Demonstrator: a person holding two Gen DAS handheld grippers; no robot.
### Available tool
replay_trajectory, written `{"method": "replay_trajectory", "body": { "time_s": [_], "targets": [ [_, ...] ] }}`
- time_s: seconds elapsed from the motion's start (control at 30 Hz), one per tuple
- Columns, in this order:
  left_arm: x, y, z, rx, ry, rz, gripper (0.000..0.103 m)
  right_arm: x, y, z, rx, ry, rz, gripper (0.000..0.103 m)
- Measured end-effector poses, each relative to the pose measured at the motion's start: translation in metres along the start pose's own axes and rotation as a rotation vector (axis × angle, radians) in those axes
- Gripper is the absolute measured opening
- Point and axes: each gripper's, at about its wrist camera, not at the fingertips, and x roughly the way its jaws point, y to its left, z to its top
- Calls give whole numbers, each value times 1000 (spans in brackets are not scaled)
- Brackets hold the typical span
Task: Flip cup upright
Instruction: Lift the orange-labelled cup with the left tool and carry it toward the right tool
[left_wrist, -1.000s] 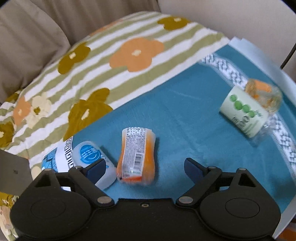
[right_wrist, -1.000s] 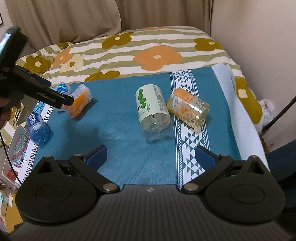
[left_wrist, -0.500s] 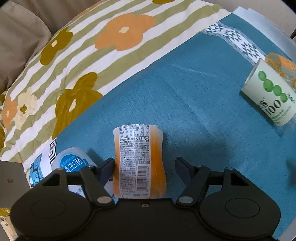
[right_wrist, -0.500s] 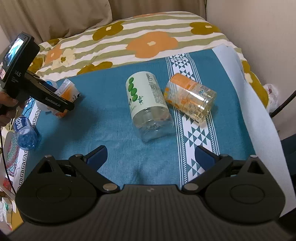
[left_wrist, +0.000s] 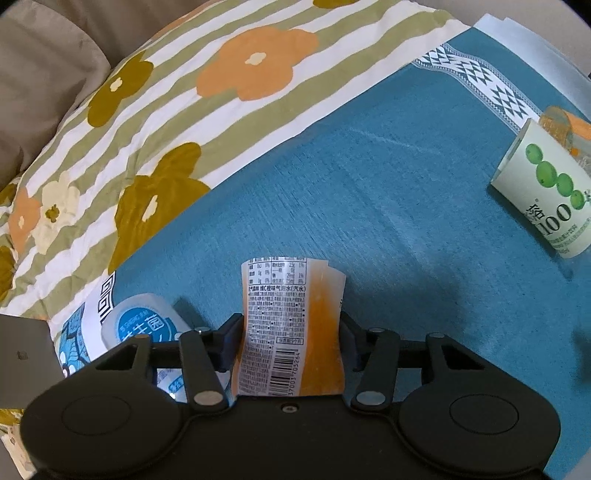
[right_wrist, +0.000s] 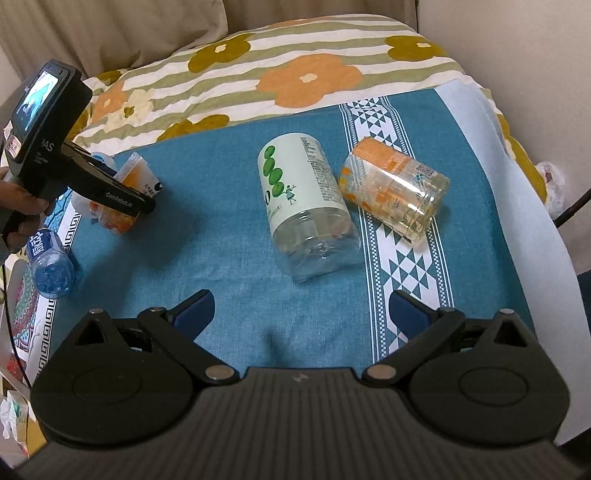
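Note:
An orange-labelled cup lies on its side on the blue cloth. My left gripper is shut on it, one finger on each side. In the right wrist view the same cup sits at the far left, half hidden by the left gripper. My right gripper is open and empty, hovering over the cloth just short of a green-dotted cup that lies on its side. An orange-patterned clear cup lies on its side to its right.
A white cup with a blue label lies just left of the held cup. A blue-labelled clear cup lies at the cloth's left edge. A flowered striped blanket covers the back. The cloth's white edge drops off at the right.
My left gripper has moved forward over the orange-labelled cup and closed on it. My right gripper has moved closer to the green-dotted cup and stays open.

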Motion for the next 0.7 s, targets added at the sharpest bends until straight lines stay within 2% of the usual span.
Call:
{"method": "replay_trajectory", "body": {
  "time_s": [0.13, 0.33, 0.53, 0.7],
  "targets": [
    [-13, -2, -4, -32, -3, -8, 57, -5, -3, 0, 4, -8, 5, 103],
    [-45, -11, -20, -133, -16, -51, 57, -20, -6, 0, -9, -26, 15, 103],
    [-69, -30, -51, -315, -11, -129, 57, -39, -5, -4, -34, -33, 31, 103],
    [-69, -54, -85, -502, 28, -230, 57, -47, -6, -13, -48, -27, 38, 103]
  ]
}}
